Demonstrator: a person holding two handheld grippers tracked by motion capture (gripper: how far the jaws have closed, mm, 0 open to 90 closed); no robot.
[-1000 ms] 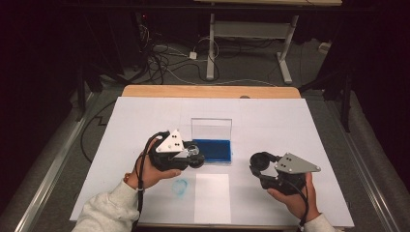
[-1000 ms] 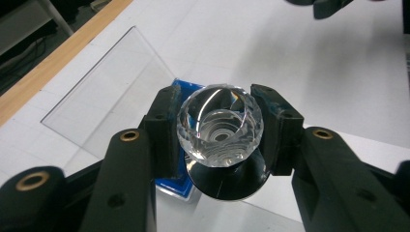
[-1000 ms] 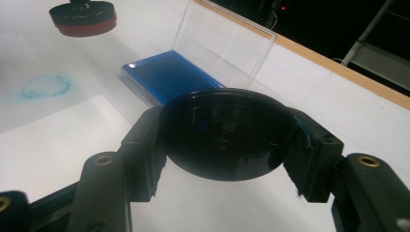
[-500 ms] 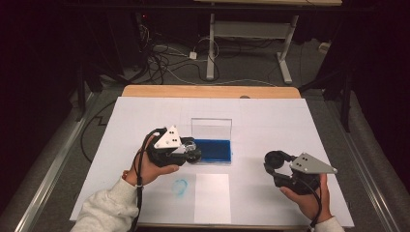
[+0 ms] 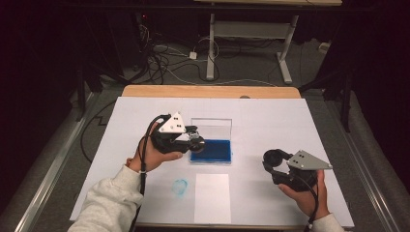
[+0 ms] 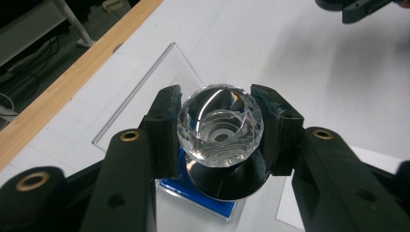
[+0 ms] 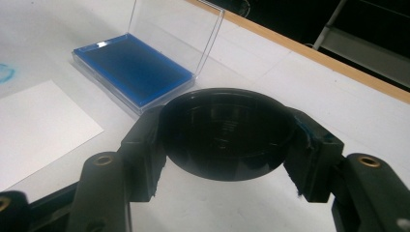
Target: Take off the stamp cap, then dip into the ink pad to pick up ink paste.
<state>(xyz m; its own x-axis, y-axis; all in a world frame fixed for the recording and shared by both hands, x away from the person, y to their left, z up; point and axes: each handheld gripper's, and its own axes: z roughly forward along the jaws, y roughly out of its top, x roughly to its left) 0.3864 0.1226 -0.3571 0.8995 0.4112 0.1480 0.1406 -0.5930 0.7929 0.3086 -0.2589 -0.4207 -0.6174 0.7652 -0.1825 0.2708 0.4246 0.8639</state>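
Left gripper view first: my left gripper [image 6: 220, 133] is clenched on a faceted clear crystal stamp [image 6: 220, 126], one black pad pressing each side of its glassy knob, with the stamp's dark round base [image 6: 227, 181] flaring out just below the jaws. Right under that base, at the bottom centre of the frame, I see the blue ink pad [image 6: 203, 193] in its clear case, and the case's transparent lid [image 6: 154, 82] stands open toward the upper left. I cannot tell whether the base touches the blue pad or sits just above it.

Over in the right gripper view, my right gripper [image 7: 225, 140] is clamped on a black round cap [image 7: 225, 133], both pads tight against its rim, hollow side facing me. Beyond it, at upper left, lies the same ink pad, and a white sheet of paper [image 7: 38, 125] rests at the left edge.

High view now: left gripper sits just left of centre, its nose at the left edge of the ink pad case. Right gripper is at lower right, well apart from the case, with the cap pointing up-left. Between them, near the bottom, lies the paper, and just left of it there's a faint blue smudge [image 5: 180, 187] on the white table cover [image 5: 270, 116].
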